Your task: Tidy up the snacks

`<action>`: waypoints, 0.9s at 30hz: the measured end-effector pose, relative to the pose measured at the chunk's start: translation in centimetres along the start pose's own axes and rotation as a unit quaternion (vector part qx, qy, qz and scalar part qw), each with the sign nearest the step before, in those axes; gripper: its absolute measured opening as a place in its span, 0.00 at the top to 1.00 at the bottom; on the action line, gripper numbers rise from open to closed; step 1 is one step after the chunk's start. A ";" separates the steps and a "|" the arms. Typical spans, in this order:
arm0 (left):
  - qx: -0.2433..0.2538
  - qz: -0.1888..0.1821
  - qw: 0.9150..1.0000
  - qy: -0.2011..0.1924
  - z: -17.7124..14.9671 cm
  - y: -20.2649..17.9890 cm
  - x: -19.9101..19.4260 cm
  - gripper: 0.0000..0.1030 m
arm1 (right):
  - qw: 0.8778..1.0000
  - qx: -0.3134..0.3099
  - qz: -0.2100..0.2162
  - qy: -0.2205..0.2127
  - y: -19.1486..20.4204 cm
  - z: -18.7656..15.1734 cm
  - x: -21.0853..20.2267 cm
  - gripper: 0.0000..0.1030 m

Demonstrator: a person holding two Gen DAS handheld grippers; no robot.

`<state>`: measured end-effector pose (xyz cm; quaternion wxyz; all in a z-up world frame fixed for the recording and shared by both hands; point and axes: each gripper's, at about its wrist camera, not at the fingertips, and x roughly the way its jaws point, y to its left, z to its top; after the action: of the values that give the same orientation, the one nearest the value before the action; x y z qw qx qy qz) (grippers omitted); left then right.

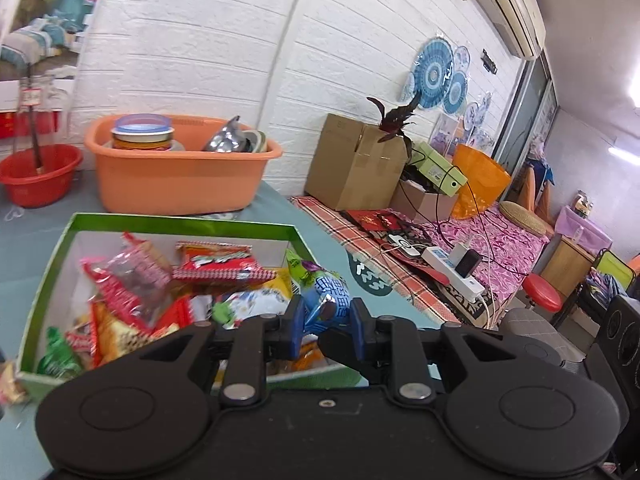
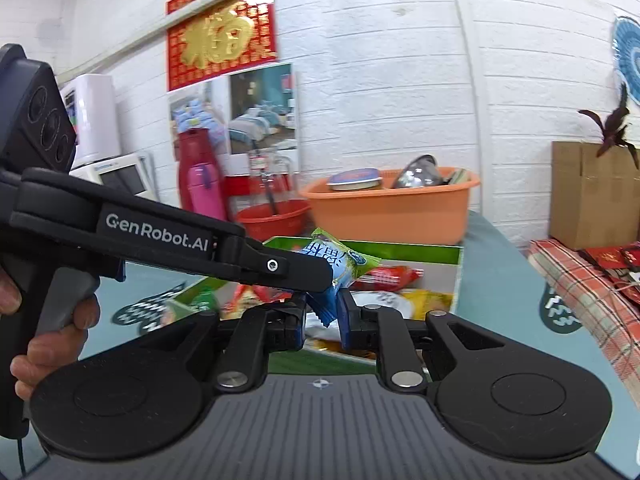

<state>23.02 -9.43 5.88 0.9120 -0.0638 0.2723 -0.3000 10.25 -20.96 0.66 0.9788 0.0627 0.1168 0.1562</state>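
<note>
A blue and green snack packet (image 1: 326, 302) hangs over the near right corner of a green box (image 1: 180, 224) filled with several mixed snack packets. My left gripper (image 1: 326, 312) is shut on the packet's body, with a blue pad pressed against each side. In the right wrist view the same packet (image 2: 344, 258) is seen above the green box (image 2: 400, 250). My right gripper (image 2: 322, 316) is shut on its blue lower end. A left gripper finger (image 2: 280, 268) reaches in from the left and crosses the packet's middle.
An orange tub (image 1: 176, 176) of dishes and a red basin (image 1: 36, 176) stand behind the box on the teal table. To the right lie a plaid cloth, a cardboard box (image 1: 352, 160), a power strip (image 1: 452, 268) and a red stool (image 1: 542, 296). A person's hand (image 2: 48, 332) grips the left handle.
</note>
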 end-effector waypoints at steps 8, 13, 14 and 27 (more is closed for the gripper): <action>0.000 0.002 1.000 0.019 0.6 1.3 5.3 0.00 | 0.999 0.012 -0.030 0.010 -3.3 -0.7 3.3 0.65; 0.016 0.024 1.000 0.006 -0.3 1.3 4.1 0.00 | 0.998 -0.009 -0.056 0.021 -3.3 -2.1 3.7 0.41; 0.016 0.027 0.999 0.006 -0.4 1.3 3.8 0.00 | 0.998 -0.010 -0.052 0.019 -3.2 -2.1 3.5 0.28; -0.010 0.050 0.998 -0.030 -2.1 -1.5 -6.5 0.00 | 0.999 0.008 -0.048 -0.009 -1.0 -1.0 -4.4 0.00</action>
<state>16.69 -6.76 7.51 0.9331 -0.0679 0.2506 -0.2489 6.20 -23.23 0.49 0.9857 0.0659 0.1117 0.1074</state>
